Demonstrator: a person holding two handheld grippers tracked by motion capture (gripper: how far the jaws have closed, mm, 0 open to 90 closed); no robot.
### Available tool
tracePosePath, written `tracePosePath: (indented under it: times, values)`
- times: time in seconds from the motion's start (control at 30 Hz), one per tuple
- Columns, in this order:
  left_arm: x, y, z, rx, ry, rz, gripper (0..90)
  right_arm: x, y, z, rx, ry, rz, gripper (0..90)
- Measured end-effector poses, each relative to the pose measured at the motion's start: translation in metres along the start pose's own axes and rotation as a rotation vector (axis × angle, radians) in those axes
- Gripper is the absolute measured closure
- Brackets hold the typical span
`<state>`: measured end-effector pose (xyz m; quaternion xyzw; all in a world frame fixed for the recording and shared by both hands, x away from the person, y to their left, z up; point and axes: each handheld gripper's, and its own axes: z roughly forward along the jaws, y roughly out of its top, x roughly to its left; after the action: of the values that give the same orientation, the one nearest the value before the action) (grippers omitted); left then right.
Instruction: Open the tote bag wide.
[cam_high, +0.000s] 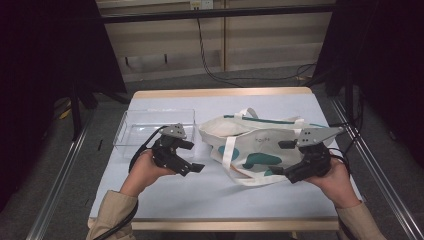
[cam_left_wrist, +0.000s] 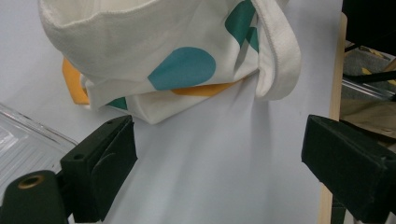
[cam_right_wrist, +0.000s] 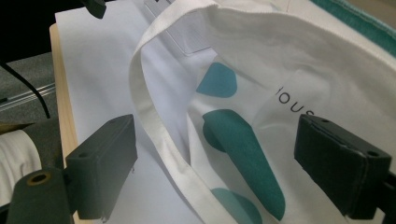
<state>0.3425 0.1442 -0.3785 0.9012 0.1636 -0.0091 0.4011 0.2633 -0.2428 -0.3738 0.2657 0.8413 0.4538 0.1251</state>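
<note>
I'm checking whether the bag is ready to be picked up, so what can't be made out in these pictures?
- Inside of the tote bag: high view, hidden by its own folded cloth.
- Printed word on the bag: right gripper view, covered partly by the right claw; too small in the high view.
- Orange patch: left gripper view, tucked under the bag.
- Contents of the clear tray: high view, too dim; the left claw overlaps it.

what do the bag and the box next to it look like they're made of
The bag looks like woven cotton or canvas, matte off-white with printed teal shapes: soft folds, stitched hems and flat webbing handles show. The box seems to be clear hard plastic, glossy: the table shows through its walls, and its rim catches light.
</note>
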Motion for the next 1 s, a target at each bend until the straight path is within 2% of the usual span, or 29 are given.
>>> tracePosePath:
  times: [0.07, 0.13, 0.23, 0.27, 0.33, 0.4, 0.73, 1.0]
  values:
    - [0.0, 0.001, 0.0, -0.005, 0.008, -0.007, 10.1, -0.001, 0.002, -0.001, -0.003, -0.001, 0.002, 12.9]
    - [0.001, 0.005, -0.003, 0.0, 0.007, 0.005, 10.1, -0.003, 0.005, -0.003, -0.006, -0.001, 0.004, 13.1]
    - [0.001, 0.009, -0.004, -0.006, 0.008, -0.002, 10.1, -0.005, 0.008, -0.005, -0.018, 0.011, 0.008, 14.1]
    - [0.003, 0.01, -0.005, 0.005, 0.006, 0.013, 10.1, -0.005, 0.009, -0.006, -0.019, 0.007, 0.005, 14.1]
    - [0.003, 0.013, -0.004, 0.001, 0.004, 0.009, 10.1, -0.007, 0.011, -0.007, -0.02, 0.006, 0.003, 14.3]
    - [0.003, 0.016, -0.005, 0.0, 0.008, 0.011, 10.2, -0.008, 0.012, -0.009, -0.032, 0.021, 0.006, 14.9]
    - [0.007, 0.029, -0.006, 0.011, 0.004, 0.023, 10.3, -0.014, 0.017, -0.012, -0.033, 0.004, -0.006, 16.3]
    - [0.009, 0.031, -0.006, 0.022, -0.005, 0.022, 10.3, -0.017, 0.02, -0.012, -0.04, 0.002, -0.01, 17.4]
